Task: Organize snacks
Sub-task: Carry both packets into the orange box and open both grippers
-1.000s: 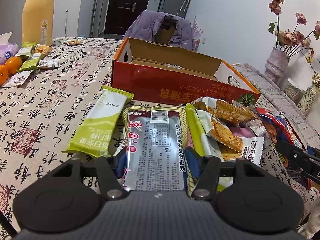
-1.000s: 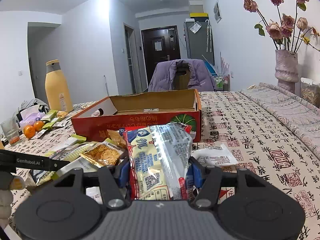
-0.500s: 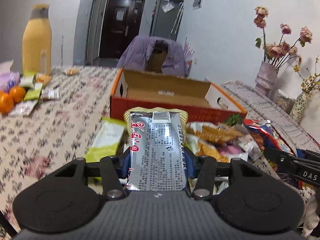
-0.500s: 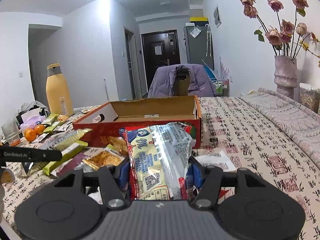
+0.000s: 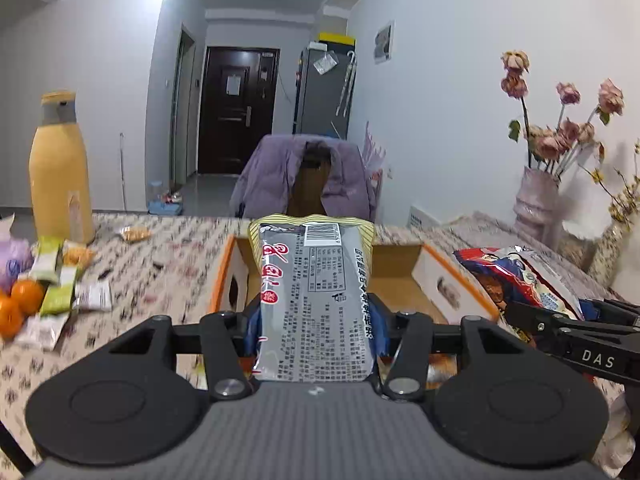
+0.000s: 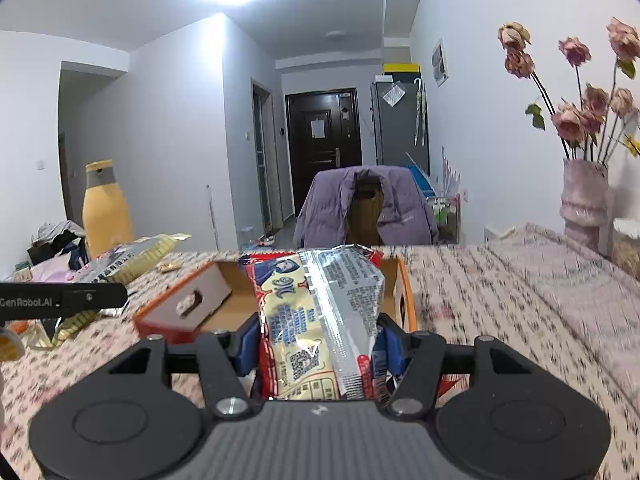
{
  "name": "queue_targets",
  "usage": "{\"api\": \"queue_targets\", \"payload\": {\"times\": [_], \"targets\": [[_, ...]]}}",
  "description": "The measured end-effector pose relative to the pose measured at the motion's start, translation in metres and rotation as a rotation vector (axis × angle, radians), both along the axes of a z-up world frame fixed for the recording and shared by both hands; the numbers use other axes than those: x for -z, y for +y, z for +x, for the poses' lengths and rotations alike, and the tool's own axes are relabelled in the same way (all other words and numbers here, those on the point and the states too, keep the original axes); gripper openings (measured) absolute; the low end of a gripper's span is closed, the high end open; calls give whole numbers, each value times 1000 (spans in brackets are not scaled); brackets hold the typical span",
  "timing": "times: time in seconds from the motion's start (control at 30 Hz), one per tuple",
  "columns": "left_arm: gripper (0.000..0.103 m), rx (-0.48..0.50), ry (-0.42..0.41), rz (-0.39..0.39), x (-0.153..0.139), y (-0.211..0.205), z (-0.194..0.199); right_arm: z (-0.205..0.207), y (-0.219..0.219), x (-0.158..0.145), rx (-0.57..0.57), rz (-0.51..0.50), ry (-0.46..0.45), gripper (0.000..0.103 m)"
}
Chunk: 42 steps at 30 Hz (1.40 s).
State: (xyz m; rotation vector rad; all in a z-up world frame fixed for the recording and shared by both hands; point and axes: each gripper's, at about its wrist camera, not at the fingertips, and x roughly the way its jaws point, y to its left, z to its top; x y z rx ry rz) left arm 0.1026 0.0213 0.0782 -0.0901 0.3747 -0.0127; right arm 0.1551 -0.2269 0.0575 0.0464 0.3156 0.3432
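Note:
My left gripper (image 5: 314, 330) is shut on a silver and yellow snack packet (image 5: 316, 292) and holds it up in front of the open orange cardboard box (image 5: 444, 276). My right gripper (image 6: 318, 346) is shut on a red, yellow and silver snack packet (image 6: 316, 320), raised before the same box (image 6: 188, 300). In the left wrist view the right gripper (image 5: 568, 332) shows at the right with its packet (image 5: 516, 276). In the right wrist view the left gripper (image 6: 60, 300) shows at the left with its packet (image 6: 128, 260).
A yellow bottle (image 5: 60, 168), oranges (image 5: 20, 304) and several small snack packs (image 5: 60, 280) lie at the table's left. A vase of dried roses (image 6: 586, 200) stands at the right. A chair with a purple jacket (image 6: 368, 208) is behind the table (image 6: 500, 300).
Both grippers have risen from the snack pile with their packets and moved toward the box. The pile has dropped out of view.

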Motion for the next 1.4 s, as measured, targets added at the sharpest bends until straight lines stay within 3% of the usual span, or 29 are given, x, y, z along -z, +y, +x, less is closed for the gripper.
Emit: {"api": "queue_targets", "payload": {"times": [0.3,0.53,0.87,1.07,1.17,1.27,1.33,1.4], "targets": [[52,-46,-4,16,-16,-1,70,85,20,-16,8,11,57,59],[52,-99,55,25,7,1,121,141,39,5,51,-16,140,59],[52,-112,123,21,58,7,148,163,45,51,62,-58,203,59],[54,-78,143,57,68,2,151,165,48,57,51,-80,233,60],[72,-68,148,55,73,2,151,165,46,58,59,-82,236,66],[84,-61,119,37,71,6,147,163,42,58,64,-66,232,82],[103,-66,85,19,68,8,141,161,39,56,71,-56,220,90],[103,-75,48,10,64,9,135,159,36,54,77,-44,209,100]]}}
